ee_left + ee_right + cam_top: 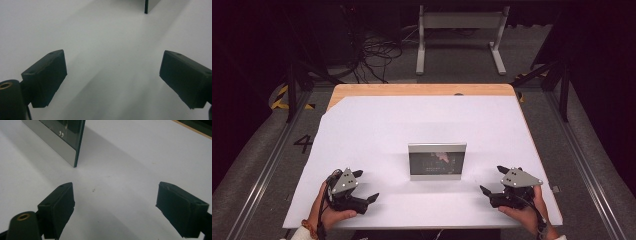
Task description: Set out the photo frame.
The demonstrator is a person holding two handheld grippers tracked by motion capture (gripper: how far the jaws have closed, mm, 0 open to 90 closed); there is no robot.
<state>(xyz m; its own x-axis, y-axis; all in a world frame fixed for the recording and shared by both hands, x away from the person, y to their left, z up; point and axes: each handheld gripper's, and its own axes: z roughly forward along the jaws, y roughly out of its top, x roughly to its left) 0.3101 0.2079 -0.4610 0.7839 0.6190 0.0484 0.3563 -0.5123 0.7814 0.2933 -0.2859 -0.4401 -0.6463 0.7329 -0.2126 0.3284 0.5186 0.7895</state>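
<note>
Left gripper (368,186) with jaws spread wide, holding nothing, right gripper (492,180) likewise wide and empty, both low over the white worktop (377,130), flanking an upright picture frame (437,161), untouched.

Upright picture frame (437,161) mid-table, bare white sheet (377,125) on every side

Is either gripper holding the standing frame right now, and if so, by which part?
Nothing is held. The left gripper and right gripper are both open, apart from the frame standing between them on the white sheet.
</note>
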